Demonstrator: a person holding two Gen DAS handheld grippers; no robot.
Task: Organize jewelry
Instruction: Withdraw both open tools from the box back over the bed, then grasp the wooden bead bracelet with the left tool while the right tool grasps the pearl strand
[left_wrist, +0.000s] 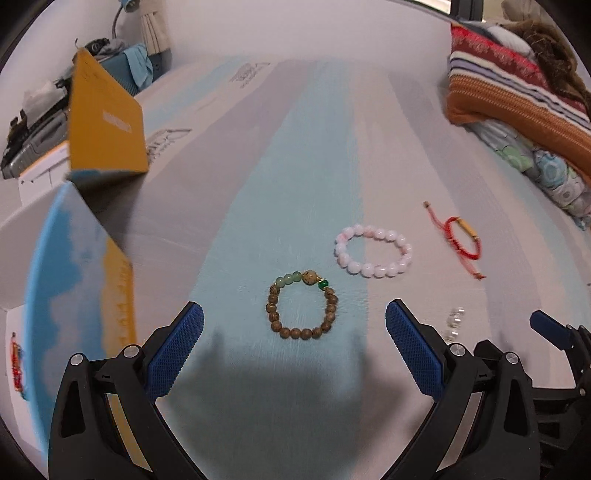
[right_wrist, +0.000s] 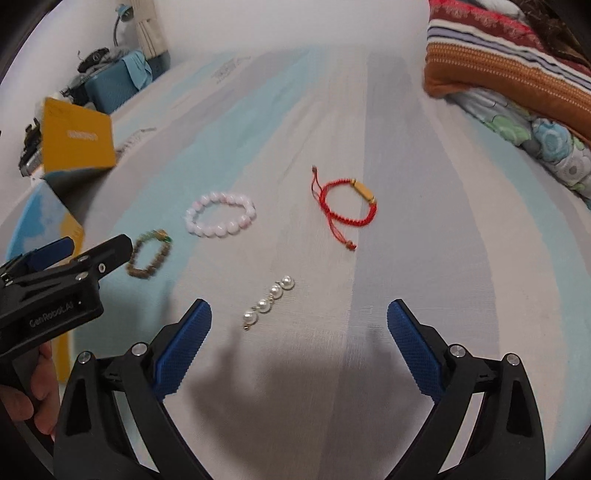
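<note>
Left gripper (left_wrist: 294, 325) spread wide, empty; wooden bead bracelet (left_wrist: 301, 307) lies flat dead ahead, between fingertips. Right gripper (right_wrist: 299, 321) also spread, empty; pearl strand (right_wrist: 268, 302) ahead, long axis diagonal.

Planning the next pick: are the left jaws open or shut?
Open: the left gripper has blue pads spread wide, the wooden bead bracelet lying untouched between them.

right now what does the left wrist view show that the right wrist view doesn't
Only the left wrist view shows a red item lying inside the open box at its far left edge. Only the right wrist view shows the pearl strand clearly, and the hand holding the left gripper. Both show the wooden bead bracelet, the pink bead bracelet, the red cord bracelet and the yellow box lid; both grippers have open fingers, holding nothing.
</note>
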